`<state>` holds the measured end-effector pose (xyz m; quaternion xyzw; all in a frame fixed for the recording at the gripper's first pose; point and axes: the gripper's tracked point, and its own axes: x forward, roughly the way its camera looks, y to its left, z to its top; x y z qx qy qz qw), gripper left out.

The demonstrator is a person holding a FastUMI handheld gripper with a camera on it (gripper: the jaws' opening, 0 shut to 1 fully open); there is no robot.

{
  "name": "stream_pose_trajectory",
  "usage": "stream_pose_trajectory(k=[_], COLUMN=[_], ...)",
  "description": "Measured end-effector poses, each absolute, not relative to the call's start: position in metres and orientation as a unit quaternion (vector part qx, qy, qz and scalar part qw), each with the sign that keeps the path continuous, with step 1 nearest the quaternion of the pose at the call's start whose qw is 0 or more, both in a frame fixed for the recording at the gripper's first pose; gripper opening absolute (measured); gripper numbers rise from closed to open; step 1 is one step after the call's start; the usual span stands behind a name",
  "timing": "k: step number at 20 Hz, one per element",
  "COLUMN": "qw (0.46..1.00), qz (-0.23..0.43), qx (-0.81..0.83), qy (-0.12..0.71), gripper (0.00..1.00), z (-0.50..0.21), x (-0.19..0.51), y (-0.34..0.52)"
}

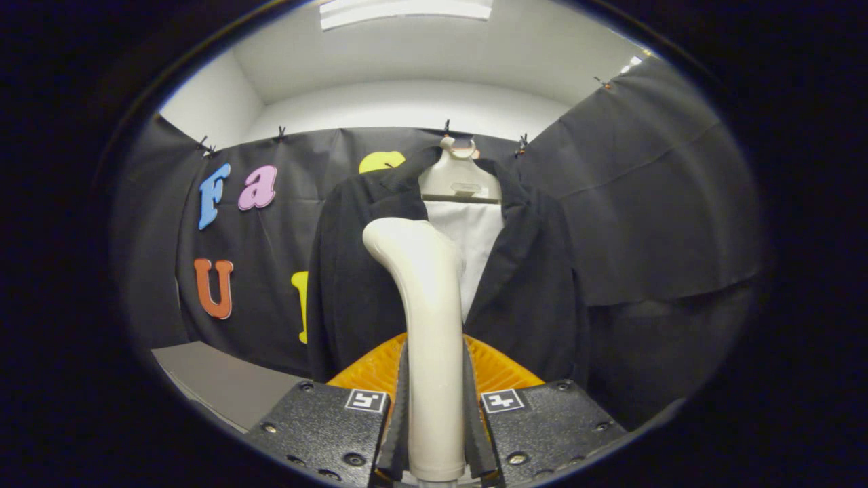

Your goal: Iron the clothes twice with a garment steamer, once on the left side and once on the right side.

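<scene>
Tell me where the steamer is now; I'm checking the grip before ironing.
The steamer stands upright, clamped between the gripper fingers, directly in front of the dark jacket on its hanger.

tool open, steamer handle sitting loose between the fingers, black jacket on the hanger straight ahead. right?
Not quite: in the gripper view the tool is shut on the steamer handle, with both fingers pressed against its sides. The rest holds: the black jacket hangs on the hanger straight ahead.
</scene>
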<state>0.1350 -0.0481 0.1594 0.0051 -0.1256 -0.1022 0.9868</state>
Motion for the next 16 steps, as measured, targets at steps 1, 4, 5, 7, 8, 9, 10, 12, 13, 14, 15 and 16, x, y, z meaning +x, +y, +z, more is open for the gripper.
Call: stream_pose_trajectory(k=[1, 4, 5, 7, 8, 9, 10, 12, 13, 14, 15, 16], qw=[0.987, 0.988, 0.988, 0.988, 0.988, 0.988, 0.988, 0.988, 0.987, 0.987, 0.987, 0.988], qz=[-0.105, -0.113, -0.117, -0.123, -0.125, -0.128, -0.129, -0.135, -0.139, -0.141, -0.141, -0.141], qx=[0.004, 0.001, -0.001, -0.005, -0.009, -0.011, -0.013, -0.018, -0.021, -0.024, -0.027, -0.028], qy=[-0.122, -0.109, -0.105, -0.099, -0.095, -0.090, -0.085, -0.077, -0.074, -0.071, -0.067, -0.063], gripper=[0.38, 0.38, 0.38, 0.38, 0.38, 0.38, 0.38, 0.38, 0.38, 0.38, 0.38, 0.38], z=[0.154, 0.138, 0.132, 0.122, 0.116, 0.111, 0.105, 0.092, 0.088, 0.083, 0.077, 0.071], x=[0.135, 0.136, 0.136, 0.136, 0.137, 0.140, 0.141, 0.140, 0.141, 0.142, 0.141, 0.141], y=[-0.049, -0.053, -0.054, -0.055, -0.055, -0.055, -0.054, -0.055, -0.055, -0.054, -0.053, -0.052])
